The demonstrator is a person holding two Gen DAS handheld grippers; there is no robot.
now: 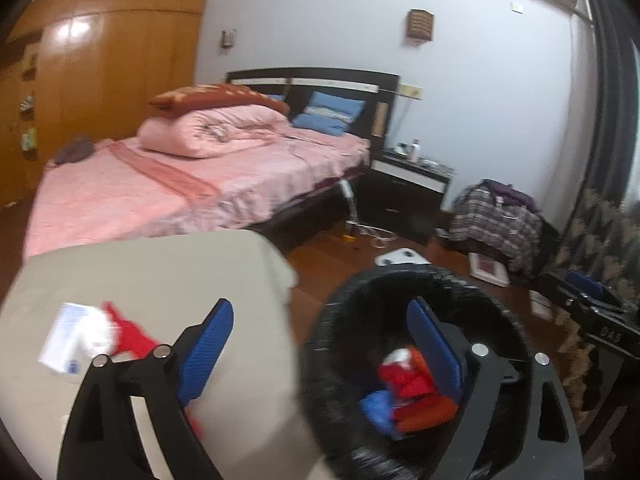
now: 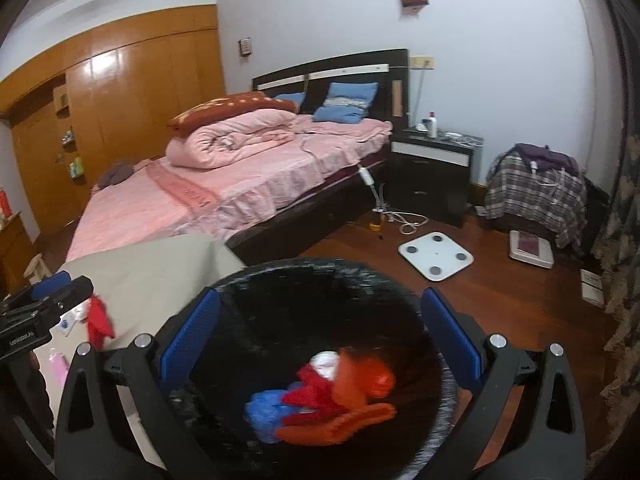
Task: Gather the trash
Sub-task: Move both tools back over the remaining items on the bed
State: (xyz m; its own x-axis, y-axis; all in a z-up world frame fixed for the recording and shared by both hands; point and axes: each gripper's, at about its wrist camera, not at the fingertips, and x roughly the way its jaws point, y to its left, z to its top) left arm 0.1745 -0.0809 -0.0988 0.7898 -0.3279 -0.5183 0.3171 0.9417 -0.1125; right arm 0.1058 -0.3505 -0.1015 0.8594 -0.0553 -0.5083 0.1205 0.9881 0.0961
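Observation:
A black mesh bin (image 1: 320,364) stands on the floor beside a beige-covered table (image 1: 160,272). Red, orange and blue wrappers (image 1: 412,392) lie in its bottom. My left gripper (image 1: 320,350) is open and empty; its left finger hangs over the table's corner and its right finger over the bin's mouth. A red wrapper (image 1: 132,336) and a white paper box (image 1: 68,336) lie on the table to its left. My right gripper (image 2: 322,336) is open and empty above the bin (image 2: 304,268), straddling the wrappers (image 2: 340,392) below. The left gripper (image 2: 56,288) shows at that view's left edge.
A pink-covered bed (image 2: 224,184) stands behind the table, with a dark nightstand (image 2: 432,168) to its right. A white scale (image 2: 436,256), cables (image 2: 404,220) and a plaid bag (image 2: 536,192) are on the wooden floor. A patterned curtain (image 2: 624,220) hangs at the right.

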